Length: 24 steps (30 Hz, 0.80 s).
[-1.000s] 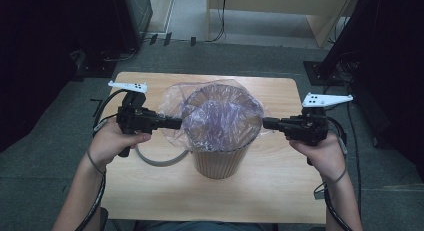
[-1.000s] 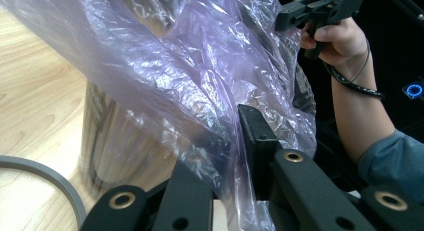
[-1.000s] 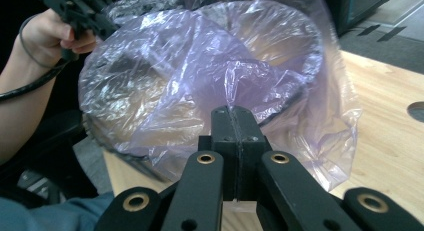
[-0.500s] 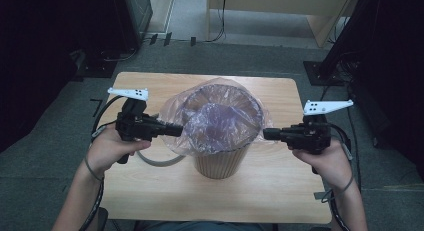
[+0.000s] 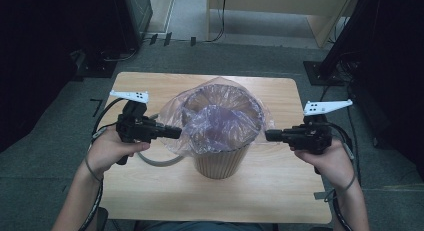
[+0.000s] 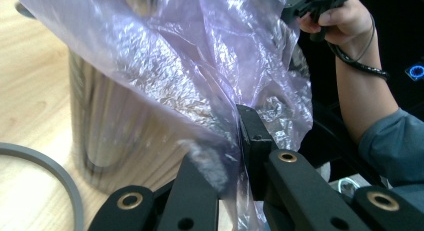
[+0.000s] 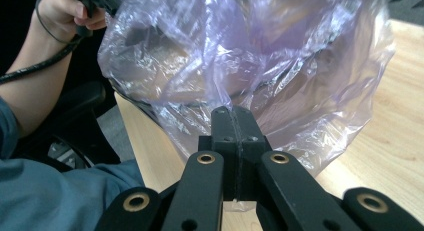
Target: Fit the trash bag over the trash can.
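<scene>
While both hands hold level at the bin's sides, the left gripper (image 5: 176, 132) is clamped on the left edge of the purple plastic bag (image 5: 220, 122), film pinched between its pads in the left gripper view (image 6: 235, 156). Right gripper (image 5: 268, 135) has its jaws fully together at the bag's right edge, with film bunched right at the tips (image 7: 234, 122); can't tell if any film is actually caught between them. Bag is draped over the rim of the ribbed bin (image 5: 220, 163), which stands upright mid-table (image 5: 150, 86). Grey ring (image 5: 157, 162) lies flat on the table just left of the bin, under the left gripper
</scene>
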Each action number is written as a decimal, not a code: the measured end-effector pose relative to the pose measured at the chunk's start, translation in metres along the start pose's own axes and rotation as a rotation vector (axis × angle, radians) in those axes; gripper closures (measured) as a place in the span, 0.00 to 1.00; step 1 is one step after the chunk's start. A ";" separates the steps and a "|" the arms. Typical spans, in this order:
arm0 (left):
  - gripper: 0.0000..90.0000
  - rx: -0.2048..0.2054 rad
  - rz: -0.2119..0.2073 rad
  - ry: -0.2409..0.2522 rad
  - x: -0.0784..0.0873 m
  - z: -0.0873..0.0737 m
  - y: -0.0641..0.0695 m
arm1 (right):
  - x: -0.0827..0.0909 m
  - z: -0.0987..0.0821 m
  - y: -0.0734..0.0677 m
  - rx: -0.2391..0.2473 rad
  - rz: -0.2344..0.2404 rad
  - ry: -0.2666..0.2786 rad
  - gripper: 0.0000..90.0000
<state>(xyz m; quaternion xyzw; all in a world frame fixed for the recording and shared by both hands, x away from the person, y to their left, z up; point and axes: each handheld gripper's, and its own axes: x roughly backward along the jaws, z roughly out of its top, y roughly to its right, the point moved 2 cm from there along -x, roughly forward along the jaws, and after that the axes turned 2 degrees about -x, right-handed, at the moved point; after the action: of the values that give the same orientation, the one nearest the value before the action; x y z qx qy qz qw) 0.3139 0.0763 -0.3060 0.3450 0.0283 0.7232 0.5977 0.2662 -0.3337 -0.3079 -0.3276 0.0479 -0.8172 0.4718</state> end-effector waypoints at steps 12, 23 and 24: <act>0.98 0.004 -0.017 0.095 0.036 0.005 0.007 | 0.042 0.008 -0.015 0.037 -0.004 0.112 1.00; 0.99 0.039 0.010 -0.019 0.012 -0.005 -0.007 | 0.027 -0.002 0.002 -0.018 0.033 0.029 1.00; 0.99 0.041 0.010 -0.025 0.009 -0.006 -0.009 | 0.023 -0.004 0.005 -0.028 0.039 0.014 1.00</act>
<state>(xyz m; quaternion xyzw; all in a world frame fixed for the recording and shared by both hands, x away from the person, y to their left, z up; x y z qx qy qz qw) 0.3174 0.0894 -0.3102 0.3663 0.0339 0.7209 0.5874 0.2599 -0.3554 -0.3016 -0.3276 0.0691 -0.8094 0.4825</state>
